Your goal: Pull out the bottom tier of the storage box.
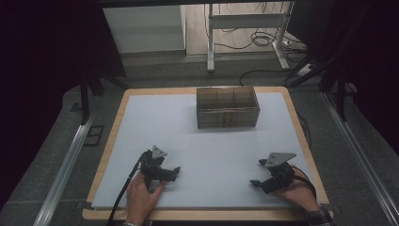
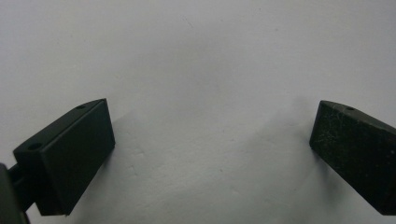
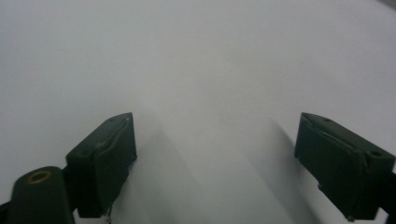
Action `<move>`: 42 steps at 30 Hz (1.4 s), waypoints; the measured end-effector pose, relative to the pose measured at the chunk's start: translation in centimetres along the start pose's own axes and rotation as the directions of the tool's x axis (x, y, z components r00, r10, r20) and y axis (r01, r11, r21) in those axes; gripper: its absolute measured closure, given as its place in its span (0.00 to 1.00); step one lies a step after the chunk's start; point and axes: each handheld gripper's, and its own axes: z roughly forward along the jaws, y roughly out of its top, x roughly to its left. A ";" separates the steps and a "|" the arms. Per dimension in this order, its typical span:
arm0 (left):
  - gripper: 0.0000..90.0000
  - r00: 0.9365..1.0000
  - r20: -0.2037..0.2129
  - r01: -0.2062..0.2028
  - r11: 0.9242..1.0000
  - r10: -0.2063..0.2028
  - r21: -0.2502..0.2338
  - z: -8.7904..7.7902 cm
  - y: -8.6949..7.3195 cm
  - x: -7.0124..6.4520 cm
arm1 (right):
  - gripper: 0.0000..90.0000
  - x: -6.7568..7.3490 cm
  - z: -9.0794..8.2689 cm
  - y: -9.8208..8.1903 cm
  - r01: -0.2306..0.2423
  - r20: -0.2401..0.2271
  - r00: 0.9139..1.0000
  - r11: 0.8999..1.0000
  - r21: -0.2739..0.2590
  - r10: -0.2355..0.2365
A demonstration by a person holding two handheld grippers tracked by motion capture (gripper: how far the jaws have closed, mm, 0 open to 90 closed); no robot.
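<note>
From the high view, a dark, seemingly translucent compartmented box sits at the far middle of the white-covered wooden bench. The left gripper and right gripper rest well nearer than the box. In the left gripper view the jaws gape wide over bare white. The right gripper view shows the same wide spread.

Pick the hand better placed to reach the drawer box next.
Toss-up, slightly left: both tools, left tool and right tool, rest open and empty near the front edge; the drawer box sits mid-table at the back, marginally nearer the left.
</note>
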 end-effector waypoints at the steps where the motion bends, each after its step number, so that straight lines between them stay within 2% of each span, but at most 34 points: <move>1: 0.00 1.000 0.000 0.000 1.000 0.000 0.000 0.0 0.0 0.0 | 0.17 0.0 -0.1 0.1 0.004 0.009 1.000 1.000 0.005 -0.004; 10: 0.00 1.000 0.000 0.000 1.000 0.000 0.000 0.0 0.0 0.0 | 0.22 -0.2 -0.3 0.6 0.014 0.008 1.000 1.000 0.026 -0.014; 15: 0.00 1.000 0.000 0.000 1.000 0.000 0.000 0.0 0.0 0.0 | 0.23 -0.4 -0.3 1.1 0.017 0.029 0.999 0.999 0.031 -0.018; 17: 0.00 1.000 0.000 0.000 1.000 0.000 0.000 0.0 0.0 0.0 | 0.25 -0.5 -0.4 1.5 0.026 0.057 0.998 0.999 0.037 -0.028; 21: 0.00 1.000 0.000 0.001 1.000 -0.001 0.000 0.0 0.0 0.0 | 0.25 -0.4 -0.4 1.8 0.038 0.077 0.996 0.998 0.042 -0.041; 29: 0.00 1.000 0.000 0.001 1.000 -0.001 0.000 0.0 0.0 0.0 | 0.25 -0.7 -0.3 2.3 0.042 0.095 0.994 0.998 0.052 -0.047; 34: 0.00 1.000 0.000 0.001 1.000 -0.001 0.000 0.0 0.0 0.0 | 0.28 -1.0 -0.1 2.5 0.047 0.122 0.991 0.997 0.059 -0.054; 40: 0.00 1.000 0.000 0.001 1.000 -0.001 0.000 0.0 0.0 0.0 | 0.33 -1.1 0.1 2.8 0.093 0.156 0.982 0.993 0.073 -0.103; 42: 0.00 1.000 0.000 0.001 1.000 -0.001 0.000 0.0 0.0 0.0 | 0.35 -1.1 0.2 3.0 0.115 0.174 0.976 0.990 0.081 -0.128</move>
